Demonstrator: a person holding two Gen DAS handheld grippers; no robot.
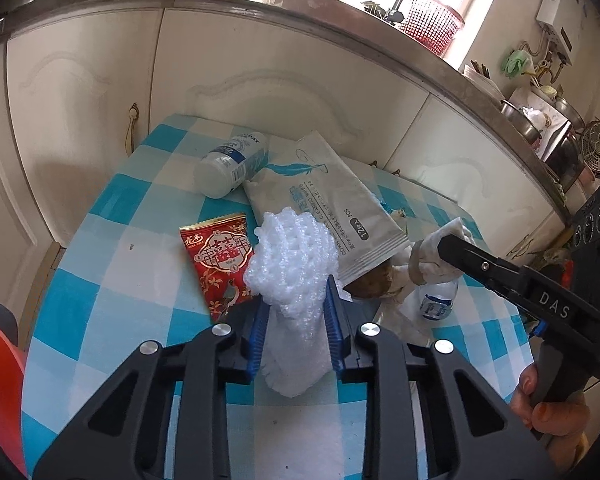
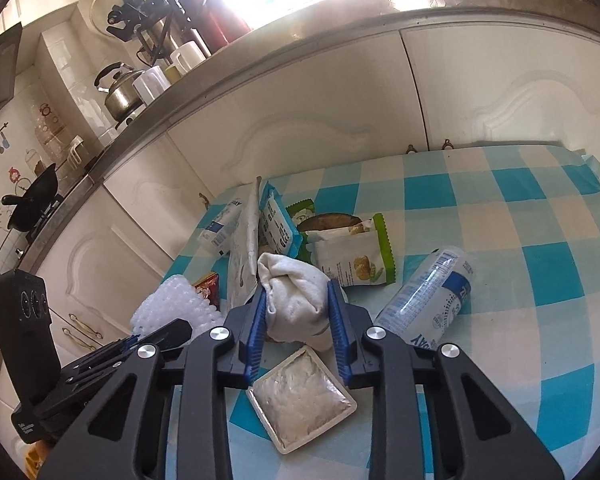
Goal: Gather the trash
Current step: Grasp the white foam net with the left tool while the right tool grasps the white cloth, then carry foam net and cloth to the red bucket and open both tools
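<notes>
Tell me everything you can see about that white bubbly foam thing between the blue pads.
The foam net is a white, knobbly mesh sleeve, soft and crumpled-looking. The left gripper is shut on its narrower lower part, blue pads pressed against both sides, while its puffier top bulges out beyond them. It sits over the checked tablecloth, beside the red snack wrapper and overlapping the edge of the white wipes packet.

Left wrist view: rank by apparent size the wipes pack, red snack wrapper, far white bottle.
1. wipes pack, clearly the largest.
2. and 3. red snack wrapper and far white bottle look about alike; the wrapper lies nearer the camera and is partly hidden by the gripper, so not ranked.
</notes>
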